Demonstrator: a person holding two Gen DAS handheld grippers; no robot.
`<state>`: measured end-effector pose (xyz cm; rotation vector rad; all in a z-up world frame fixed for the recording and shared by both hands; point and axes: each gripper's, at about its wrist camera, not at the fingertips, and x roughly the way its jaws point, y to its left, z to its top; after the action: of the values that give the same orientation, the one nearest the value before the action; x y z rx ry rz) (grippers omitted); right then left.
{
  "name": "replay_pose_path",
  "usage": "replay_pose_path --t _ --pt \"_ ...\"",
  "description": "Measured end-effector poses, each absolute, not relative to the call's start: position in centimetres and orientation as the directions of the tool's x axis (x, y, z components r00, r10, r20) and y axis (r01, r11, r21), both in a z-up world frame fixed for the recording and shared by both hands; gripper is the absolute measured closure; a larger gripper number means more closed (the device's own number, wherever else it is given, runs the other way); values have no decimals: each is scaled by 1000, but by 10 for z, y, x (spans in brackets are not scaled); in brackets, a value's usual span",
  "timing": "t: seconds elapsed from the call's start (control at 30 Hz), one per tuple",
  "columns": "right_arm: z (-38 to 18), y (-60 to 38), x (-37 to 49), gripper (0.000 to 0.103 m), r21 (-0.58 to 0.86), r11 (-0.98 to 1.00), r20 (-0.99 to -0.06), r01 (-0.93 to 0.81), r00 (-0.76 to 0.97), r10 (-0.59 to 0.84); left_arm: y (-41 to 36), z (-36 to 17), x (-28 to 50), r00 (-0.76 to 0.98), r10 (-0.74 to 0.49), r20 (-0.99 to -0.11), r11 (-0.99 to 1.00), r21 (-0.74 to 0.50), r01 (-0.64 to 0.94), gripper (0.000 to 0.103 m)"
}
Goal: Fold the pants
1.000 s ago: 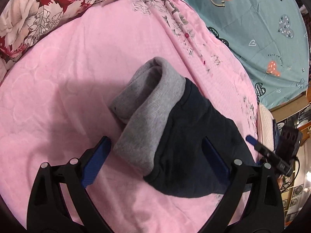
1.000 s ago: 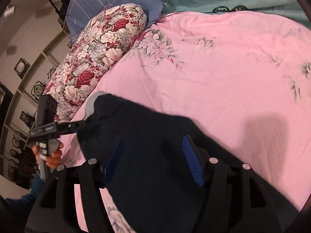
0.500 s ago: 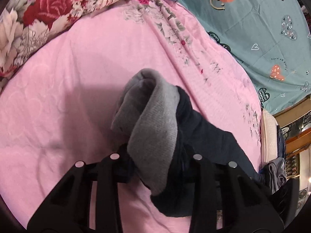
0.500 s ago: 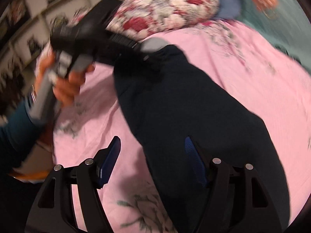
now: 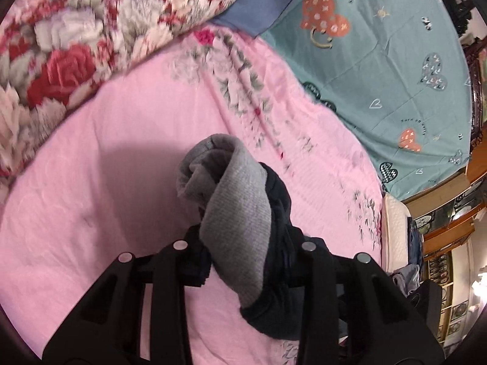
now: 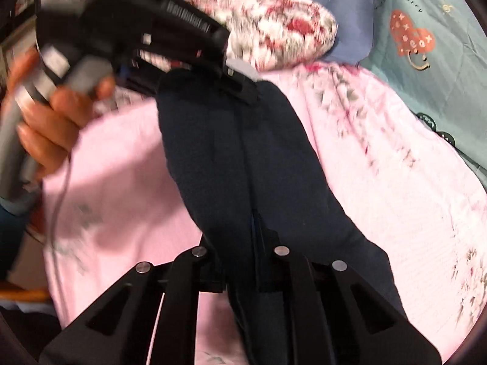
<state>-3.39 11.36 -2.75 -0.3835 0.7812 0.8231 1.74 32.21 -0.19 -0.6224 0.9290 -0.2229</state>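
The pants are dark navy with a grey ribbed band [image 5: 240, 213]. My left gripper [image 5: 243, 252] is shut on the bunched grey band and navy cloth, lifting it above the pink bedsheet [image 5: 115, 158]. In the right wrist view the navy pants [image 6: 243, 158] stretch from my right gripper [image 6: 240, 243], which is shut on the cloth, up to the left gripper [image 6: 231, 82], held in a hand [image 6: 48, 121]. The cloth hides the pads of both grippers.
A floral bolster pillow [image 5: 70, 39] lies at the far left of the bed. A teal blanket with hearts [image 5: 395, 60] covers the far right. The bed's edge and wooden shelving [image 5: 450, 237] are at the right. Pink sheet surrounds the pants.
Both grippers have closed on the pants: the left on the grey band end, the right on the navy cloth. The pants are now lifted and stretched between them.
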Motion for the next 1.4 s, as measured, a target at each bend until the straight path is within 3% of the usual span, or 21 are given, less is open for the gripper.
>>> replay_pose_path --t 0.13,0.23,0.27,0.33,0.4,0.5,0.6,0.8,1.0,1.17,1.4 --pt "-45 139 -35 90 0 614 -771 -790 390 503 337 -16 12 574 -356 -737 854 -507 -121 63" --pt "-73 153 -29 70 55 612 -833 -789 302 464 344 -56 12 501 -240 -832 902 -381 -202 50" --pt "-76 147 -25 57 139 602 -830 -787 239 504 351 -67 10 481 -245 -842 896 -386 -219 44" --pt "-67 123 -15 52 272 582 -792 -767 165 588 367 -74 -1 498 -307 -811 862 -459 -215 39" --pt "-51 88 1 47 364 590 -740 -721 161 653 377 -68 -11 520 -295 -802 861 -459 -219 28" --pt "-27 26 35 45 464 613 -655 -640 217 724 384 -49 -22 569 -207 -796 891 -394 -227 28" --pt "-28 -17 75 39 560 612 -631 -558 191 752 383 -30 -25 606 -223 -764 885 -419 -202 23" --pt "-65 -31 111 39 563 615 -718 -552 43 695 317 -21 -10 590 -226 -775 944 -324 -64 17" --pt "-70 -13 109 38 572 444 -705 -689 -136 696 274 -41 15 562 -104 -821 989 -147 -32 14" --pt "-73 -1 113 37 633 307 -631 -711 -243 737 281 -51 25 558 -90 -825 985 -155 -70 13" --pt "-86 -16 169 37 794 387 -452 -470 -31 891 281 -51 33 554 -13 -832 989 -91 -113 13"
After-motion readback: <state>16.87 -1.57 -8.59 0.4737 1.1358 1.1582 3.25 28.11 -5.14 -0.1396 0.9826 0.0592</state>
